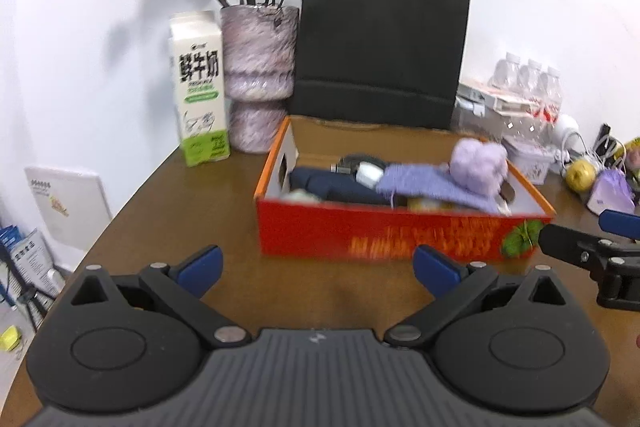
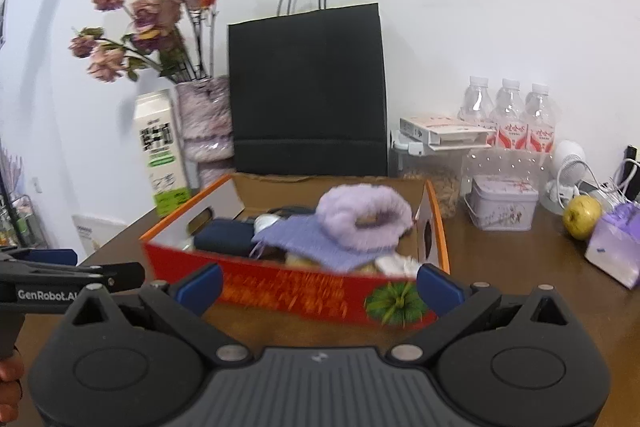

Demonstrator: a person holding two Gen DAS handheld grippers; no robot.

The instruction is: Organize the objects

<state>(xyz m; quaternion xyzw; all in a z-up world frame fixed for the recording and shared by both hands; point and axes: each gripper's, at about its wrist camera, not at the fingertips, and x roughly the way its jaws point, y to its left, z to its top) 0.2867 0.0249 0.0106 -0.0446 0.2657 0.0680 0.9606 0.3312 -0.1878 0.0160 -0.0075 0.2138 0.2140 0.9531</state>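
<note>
A red and orange cardboard box (image 1: 380, 233) (image 2: 280, 287) stands open on the brown table. Inside lie a fluffy purple scrunchie (image 1: 478, 163) (image 2: 366, 217), a purple knitted cloth (image 1: 428, 183) (image 2: 308, 241), a dark blue folded item (image 1: 332, 185) (image 2: 224, 237) and other small things. My left gripper (image 1: 318, 269) is open and empty, just in front of the box. My right gripper (image 2: 320, 287) is open and empty, close to the box's front wall. The right gripper shows at the right edge of the left wrist view (image 1: 592, 247); the left gripper shows at the left of the right wrist view (image 2: 72, 275).
Behind the box stand a black paper bag (image 1: 380, 47) (image 2: 308, 91), a vase of dried roses (image 1: 258, 79) (image 2: 204, 123) and a milk carton (image 1: 200, 87) (image 2: 160, 151). At the right are water bottles (image 2: 508, 115), a tin (image 2: 502, 203), an apple (image 2: 582, 217) and a purple bag (image 2: 616, 247).
</note>
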